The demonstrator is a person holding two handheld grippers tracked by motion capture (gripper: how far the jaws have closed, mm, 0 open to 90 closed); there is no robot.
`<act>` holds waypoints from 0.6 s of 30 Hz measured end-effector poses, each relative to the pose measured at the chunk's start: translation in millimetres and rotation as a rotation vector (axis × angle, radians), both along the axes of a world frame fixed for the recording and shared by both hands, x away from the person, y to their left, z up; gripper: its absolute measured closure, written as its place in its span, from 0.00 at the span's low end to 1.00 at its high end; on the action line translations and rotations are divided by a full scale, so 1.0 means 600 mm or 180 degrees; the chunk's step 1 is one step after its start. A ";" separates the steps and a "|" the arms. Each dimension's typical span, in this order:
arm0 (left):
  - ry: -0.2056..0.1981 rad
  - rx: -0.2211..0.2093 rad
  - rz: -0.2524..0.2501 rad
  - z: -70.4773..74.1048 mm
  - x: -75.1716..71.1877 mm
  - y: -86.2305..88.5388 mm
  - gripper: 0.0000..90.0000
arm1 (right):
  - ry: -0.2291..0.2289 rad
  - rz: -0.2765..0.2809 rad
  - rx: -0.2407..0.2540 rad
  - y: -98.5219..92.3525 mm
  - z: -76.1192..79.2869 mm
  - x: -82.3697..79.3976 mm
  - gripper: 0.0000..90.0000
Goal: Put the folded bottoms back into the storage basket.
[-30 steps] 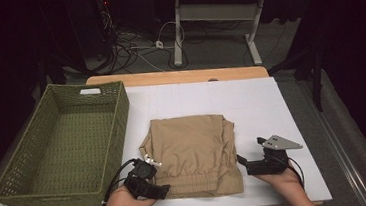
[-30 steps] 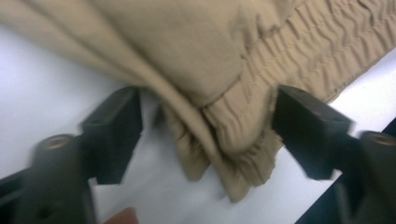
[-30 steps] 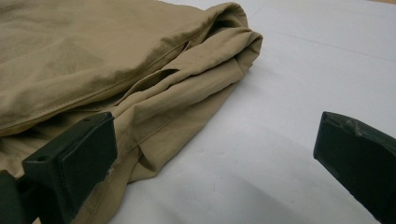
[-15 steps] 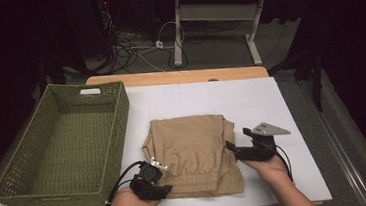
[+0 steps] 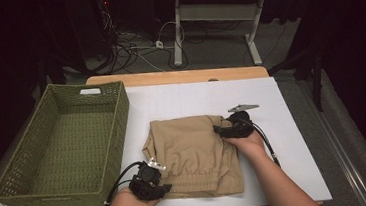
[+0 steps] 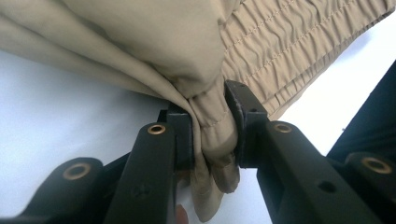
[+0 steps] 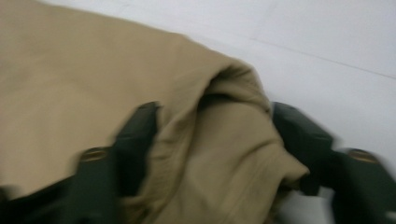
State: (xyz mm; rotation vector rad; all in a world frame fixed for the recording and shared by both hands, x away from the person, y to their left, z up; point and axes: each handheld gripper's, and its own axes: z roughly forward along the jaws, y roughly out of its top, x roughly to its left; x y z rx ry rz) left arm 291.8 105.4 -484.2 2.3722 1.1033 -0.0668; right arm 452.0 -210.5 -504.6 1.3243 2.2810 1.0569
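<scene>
Lower centre of the high view, on the white table (image 5: pixel 287 174), lies the folded tan garment (image 5: pixel 190 152), elastic waistband along its near edge. Left gripper (image 5: pixel 150 182) sits at the garment's lower-left corner, bottom of frame, cable trailing left; in the left gripper view its jaws are clamped tight on a bunched fold of the waistband corner (image 6: pixel 212 135), cloth squeezed between the pads and hanging below them. Right gripper (image 5: pixel 228 128) is at the garment's upper-right corner, right of centre in the high view, grey plate on top. Right gripper view is blurred; its jaws have just been closing, with a raised hump of tan fabric (image 7: pixel 224 140) between them, both jaws right against the cloth, but can't tell if the pads are pressing it. Green wicker basket (image 5: pixel 6 171) stands at the left of the high view, just beside the garment, not touching it.
</scene>
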 end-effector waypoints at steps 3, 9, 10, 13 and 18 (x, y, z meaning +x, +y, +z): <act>-0.0017 0.0004 -0.0002 0.000 -0.001 -0.001 0.80 | -0.0043 0.0119 -0.0030 0.006 0.000 -0.012 0.67; -0.0045 0.0054 -0.0002 0.001 -0.003 -0.004 0.81 | 0.0044 0.0212 0.0124 0.002 -0.002 -0.017 0.90; -0.0064 0.0093 0.0013 0.002 -0.004 -0.007 0.81 | 0.0035 0.0221 0.0104 0.003 -0.001 -0.019 0.91; -0.0050 0.0132 0.0025 0.005 -0.004 -0.009 0.81 | -0.0066 0.0256 0.0008 0.006 0.002 -0.023 0.92; 0.0131 0.0214 0.0048 0.015 0.009 -0.015 0.82 | -0.0178 0.0284 0.0002 0.005 0.013 -0.028 0.93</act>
